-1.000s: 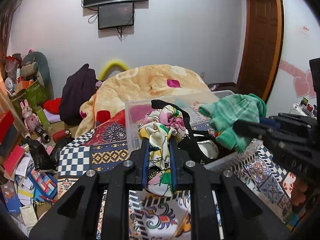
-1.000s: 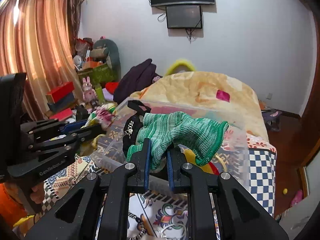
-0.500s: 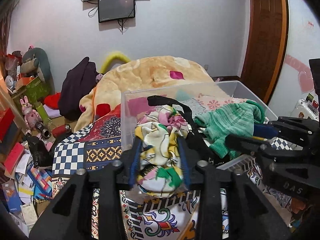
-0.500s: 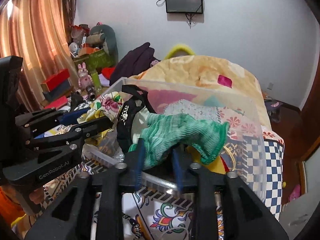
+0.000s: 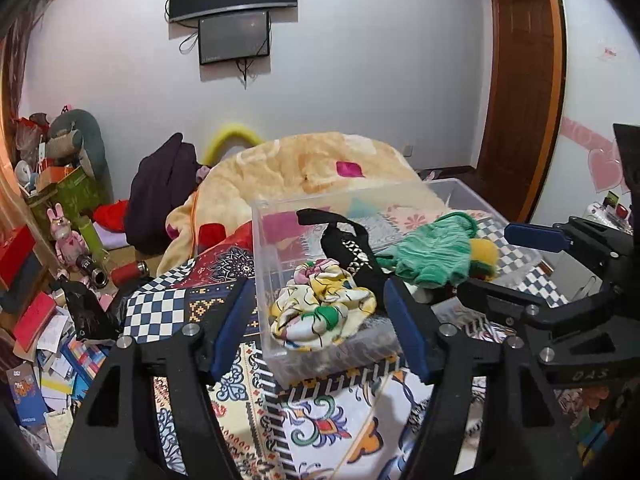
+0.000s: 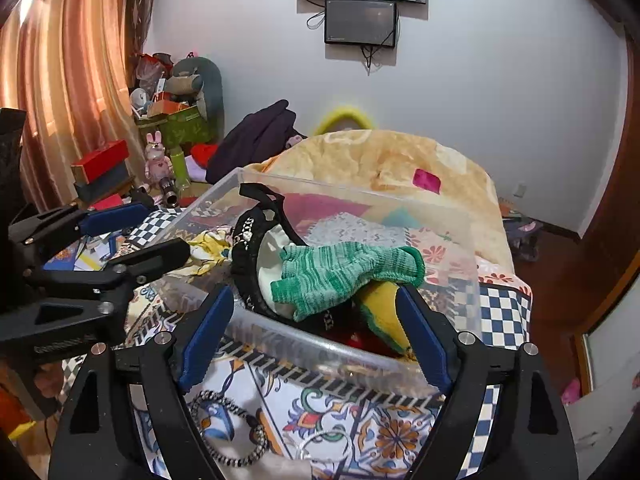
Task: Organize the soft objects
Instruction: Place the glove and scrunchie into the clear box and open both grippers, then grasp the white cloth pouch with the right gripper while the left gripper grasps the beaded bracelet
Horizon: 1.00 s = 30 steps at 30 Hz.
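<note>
A clear plastic bin [image 5: 264, 280] [image 6: 460, 248] sits on the patterned bedspread. Inside lie a floral yellow scrunchie [image 5: 320, 312] [image 6: 208, 250], a green knit glove [image 5: 432, 256] [image 6: 340, 276], a black studded strap [image 5: 352, 256] [image 6: 248, 236] and a yellow soft toy [image 6: 380, 312]. My left gripper [image 5: 320, 324] is open and empty, its jaws wide on either side of the scrunchie at the bin's near corner. My right gripper [image 6: 316, 332] is open and empty just in front of the glove, over the bin's near wall.
A beaded bracelet [image 6: 228, 428] lies on the bedspread below the right gripper. A beige blanket [image 5: 312, 168] is heaped behind the bin. Toys, boxes and papers clutter the floor at the left [image 5: 48, 280]. A wooden door [image 5: 520, 80] stands at the right.
Both grippers opened: the left let go of the scrunchie and the right let go of the green glove. Both items now rest inside the bin.
</note>
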### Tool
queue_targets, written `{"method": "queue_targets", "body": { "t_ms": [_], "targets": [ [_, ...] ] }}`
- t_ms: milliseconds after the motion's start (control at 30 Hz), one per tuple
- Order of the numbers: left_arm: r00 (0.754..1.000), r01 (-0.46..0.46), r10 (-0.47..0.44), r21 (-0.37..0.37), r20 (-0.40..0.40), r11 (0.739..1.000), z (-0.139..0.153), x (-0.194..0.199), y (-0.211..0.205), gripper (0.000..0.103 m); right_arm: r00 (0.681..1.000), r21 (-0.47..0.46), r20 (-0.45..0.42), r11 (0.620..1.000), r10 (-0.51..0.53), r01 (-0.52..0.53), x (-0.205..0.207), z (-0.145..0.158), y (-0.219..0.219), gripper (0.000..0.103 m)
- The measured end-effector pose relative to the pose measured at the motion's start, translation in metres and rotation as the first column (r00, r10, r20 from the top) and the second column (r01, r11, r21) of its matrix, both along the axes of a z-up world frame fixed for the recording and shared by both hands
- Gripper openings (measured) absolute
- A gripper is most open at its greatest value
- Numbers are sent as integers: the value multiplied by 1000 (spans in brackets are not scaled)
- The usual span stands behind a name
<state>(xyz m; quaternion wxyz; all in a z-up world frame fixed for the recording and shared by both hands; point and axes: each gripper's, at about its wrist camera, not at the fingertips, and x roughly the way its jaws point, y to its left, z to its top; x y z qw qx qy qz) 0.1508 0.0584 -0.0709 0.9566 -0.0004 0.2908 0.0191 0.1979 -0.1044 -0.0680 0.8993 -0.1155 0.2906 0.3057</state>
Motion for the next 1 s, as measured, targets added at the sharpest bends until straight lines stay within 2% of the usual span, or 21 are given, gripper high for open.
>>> {"method": "queue_targets", "body": {
  "t_ms": [267, 333, 433, 533, 767, 800, 867, 1000],
  "targets": [
    [999, 19, -19, 0, 33, 1000, 12, -36, -4, 84, 998, 14, 55, 1000, -8, 7, -27, 7, -19, 85],
    [999, 27, -27, -8, 32, 1000, 11, -44, -5, 85, 998, 18, 58, 1000, -8, 7, -33, 5, -21, 90],
    [999, 41, -41, -6, 18, 999, 6, -56, -7, 86, 999, 25, 51, 1000, -10, 9, -42, 0, -27, 92],
    [999, 47, -47, 0, -10, 999, -3, -61, -8, 88, 1000, 26, 23, 1000, -6, 6, -50, -9, -32, 92],
    [994, 71, -73, -24, -87, 997, -36, -73, -14, 88, 991, 32, -133, 999, 31, -27, -62, -51, -35, 92],
    [993, 71, -73, -21, -97, 997, -42, -72, -15, 87, 989, 27, -143, 999, 32, -28, -64, -56, -35, 92],
    [990, 77, -79, -25, -117, 997, -50, -67, -18, 75, 987, 15, -161, 1000, 29, -27, -68, -65, -35, 92],
    [980, 104, -113, -62, -165, 993, -65, -51, -26, 62, 979, 29, -202, 999, 25, -19, -67, -78, -42, 92]
  ]
}}
